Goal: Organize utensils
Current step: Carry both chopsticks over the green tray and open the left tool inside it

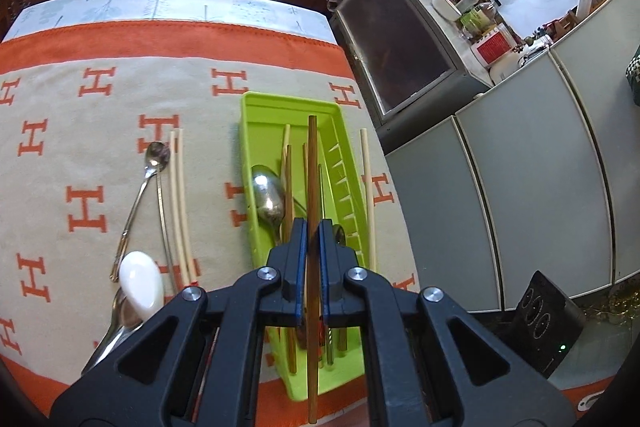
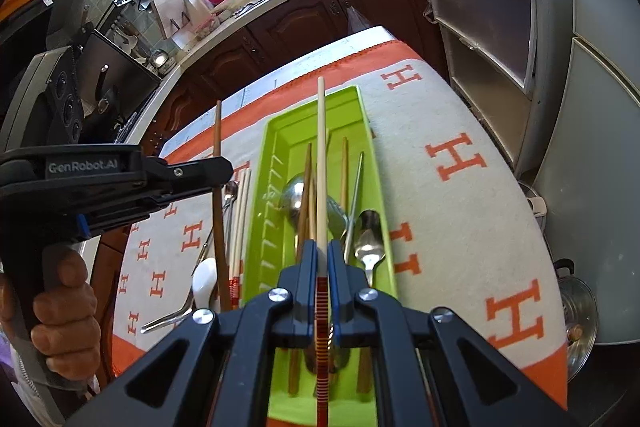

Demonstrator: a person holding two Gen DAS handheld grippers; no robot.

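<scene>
A lime-green utensil tray (image 1: 256, 131) (image 2: 280, 131) lies on the orange-and-beige cloth, holding metal spoons (image 1: 269, 195) (image 2: 368, 239) and several brown chopsticks. My left gripper (image 1: 313, 227) is shut on a dark brown chopstick (image 1: 312, 163) held above the tray; it also shows in the right wrist view (image 2: 218, 211). My right gripper (image 2: 322, 247) is shut on a cream chopstick (image 2: 321, 163) with a red-banded end, above the tray. On the cloth left of the tray lie a cream chopstick pair (image 1: 178, 203), thin metal spoons (image 1: 150, 163) and a white ceramic spoon (image 1: 142, 279).
One cream chopstick (image 1: 368, 195) lies on the cloth right of the tray. A grey cabinet (image 1: 400, 43) and pale cupboard doors (image 1: 520, 187) stand to the right. Dark wooden kitchen cabinets (image 2: 288, 23) and a cluttered counter lie beyond the table's far edge.
</scene>
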